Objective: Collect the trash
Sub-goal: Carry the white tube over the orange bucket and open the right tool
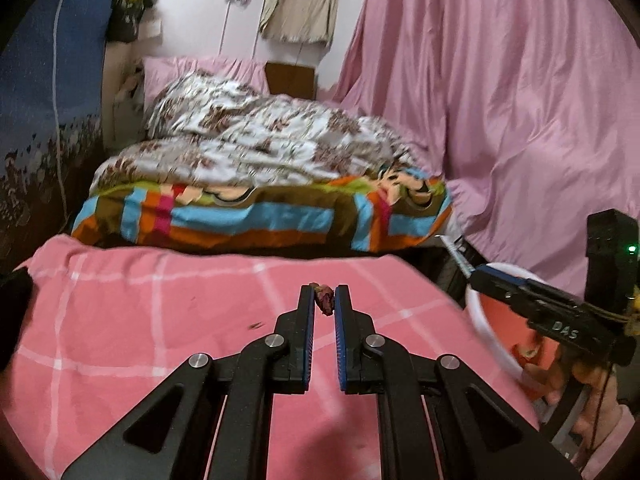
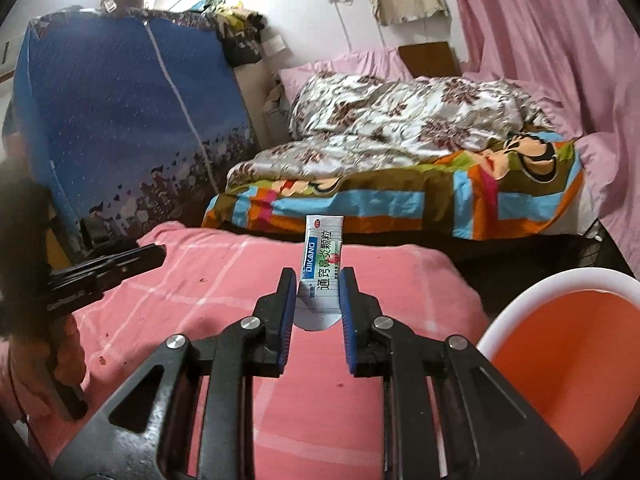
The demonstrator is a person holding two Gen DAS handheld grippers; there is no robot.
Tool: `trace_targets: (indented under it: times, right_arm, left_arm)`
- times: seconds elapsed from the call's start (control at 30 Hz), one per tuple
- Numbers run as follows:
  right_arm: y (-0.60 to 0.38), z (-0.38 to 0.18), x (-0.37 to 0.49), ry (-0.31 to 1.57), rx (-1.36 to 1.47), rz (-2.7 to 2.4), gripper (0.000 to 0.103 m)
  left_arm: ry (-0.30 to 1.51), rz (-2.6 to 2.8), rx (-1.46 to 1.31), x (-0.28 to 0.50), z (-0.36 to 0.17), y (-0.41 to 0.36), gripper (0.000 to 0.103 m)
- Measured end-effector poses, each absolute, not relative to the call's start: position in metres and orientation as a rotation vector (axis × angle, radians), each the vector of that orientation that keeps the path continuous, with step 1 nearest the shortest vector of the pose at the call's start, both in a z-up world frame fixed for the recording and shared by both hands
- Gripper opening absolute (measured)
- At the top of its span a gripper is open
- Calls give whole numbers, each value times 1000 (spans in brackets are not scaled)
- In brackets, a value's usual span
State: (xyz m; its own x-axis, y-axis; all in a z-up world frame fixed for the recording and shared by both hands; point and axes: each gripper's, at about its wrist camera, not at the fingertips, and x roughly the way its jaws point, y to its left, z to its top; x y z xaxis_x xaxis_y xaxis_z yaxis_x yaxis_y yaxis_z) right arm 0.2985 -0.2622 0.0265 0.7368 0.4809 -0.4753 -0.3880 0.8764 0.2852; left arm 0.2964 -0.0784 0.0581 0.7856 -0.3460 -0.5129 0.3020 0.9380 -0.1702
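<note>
The left tool [image 1: 324, 296] is matt black plastic with bright, smooth metal pivot pins and ribbed blue pads; between the pads sits a dried rosebud [image 1: 324, 299], dull, wrinkled and rough. The right tool [image 2: 319, 284] has the same matt black plastic and ribbed blue pads, closed on a medicine sachet [image 2: 322, 264] of glossy, smooth printed foil. The desk wears a pink checked cloth [image 2: 224, 272], soft, matt and slightly fuzzy. The bin [image 2: 560, 280] is smooth plastic, its white rim faintly glossy, its orange inside matt. On the bed, the floral quilt [image 2: 400, 120] has a satin sheen.
</note>
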Motion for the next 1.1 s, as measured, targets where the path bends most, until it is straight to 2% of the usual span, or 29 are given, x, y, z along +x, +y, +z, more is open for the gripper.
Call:
trace_targets:
  times: [0.57,0.8,1.1]
  right_arm:
    - [-325,70,235,283,195,278,29]
    - [-364,71,212,250,221,196,29]
    - [-404,59,199,292,237,117,29]
  left_arm:
    - [358,-532,1,265,102,-181,7]
    - [313,-603,52,251,105,-226,7]
    - [353,-672,108,247,91,-273,8]
